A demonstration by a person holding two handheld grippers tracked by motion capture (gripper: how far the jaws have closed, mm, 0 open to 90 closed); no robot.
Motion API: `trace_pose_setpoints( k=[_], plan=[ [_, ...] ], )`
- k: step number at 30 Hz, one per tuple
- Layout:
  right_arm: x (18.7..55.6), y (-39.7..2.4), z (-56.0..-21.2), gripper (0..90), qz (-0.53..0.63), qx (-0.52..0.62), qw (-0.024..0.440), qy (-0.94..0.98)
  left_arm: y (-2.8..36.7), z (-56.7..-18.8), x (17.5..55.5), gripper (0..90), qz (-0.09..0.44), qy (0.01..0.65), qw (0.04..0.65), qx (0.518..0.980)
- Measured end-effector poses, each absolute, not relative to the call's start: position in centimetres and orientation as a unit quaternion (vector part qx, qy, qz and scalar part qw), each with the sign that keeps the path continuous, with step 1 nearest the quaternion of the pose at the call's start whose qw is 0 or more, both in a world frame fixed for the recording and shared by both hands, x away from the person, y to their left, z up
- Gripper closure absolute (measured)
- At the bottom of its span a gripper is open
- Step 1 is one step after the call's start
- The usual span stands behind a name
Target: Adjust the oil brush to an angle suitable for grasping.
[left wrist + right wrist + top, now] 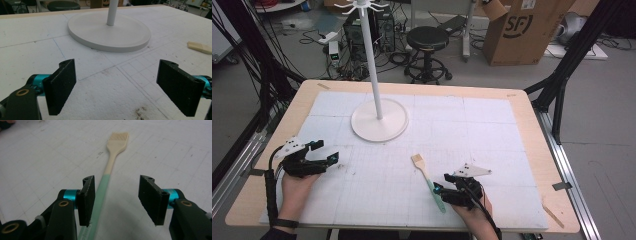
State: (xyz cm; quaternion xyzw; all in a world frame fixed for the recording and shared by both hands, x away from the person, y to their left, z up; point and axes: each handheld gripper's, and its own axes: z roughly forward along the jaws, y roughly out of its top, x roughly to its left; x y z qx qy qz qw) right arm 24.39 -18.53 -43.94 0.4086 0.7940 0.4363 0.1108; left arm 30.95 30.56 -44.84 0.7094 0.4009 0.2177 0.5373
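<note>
Clearly, the right tongs (pixel 115 200) are lined up for a pick: their jaws stand spread on either side of the mint-green handle of the flat silicone pastry brush with a cream head (pixel 112 162), the handle running close along one jaw while the other stands well off it, so nothing is pinched yet. In the high view the brush (pixel 427 178) lies flat on the white gridded foam mat covering the wooden worktop (pixel 522 100), near the front edge at the right, bristle end pointing away from the person, and the right tongs (pixel 443 190) sit at its handle end.

The left tongs (pixel 116 82) are spread as well, with nothing between the jaws, and rest low over the mat at the front left (pixel 329 155), seemingly idling. They face the white stand with a round base and tall pole (pixel 110 32), whose top carries hooks (pixel 361 6); I judge it is set there as a place to hang the brush.

No containers are on the worktop.
</note>
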Motion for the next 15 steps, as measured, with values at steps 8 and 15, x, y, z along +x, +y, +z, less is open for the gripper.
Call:
trace_pose_setpoints(
  k=[8,15],
  plan=[
    [23.8,-17.5,-44.2,47.2,0.422,0.407,0.108,0.803,30.5,-44.8,31.0,17.2,0.219,0.402,0.535,0.710],
    [23.7,-16.8,-44.4,48.6,0.407,0.404,0.113,0.811,30.5,-44.8,31.0,17.2,0.219,0.402,0.535,0.710]
  ],
)
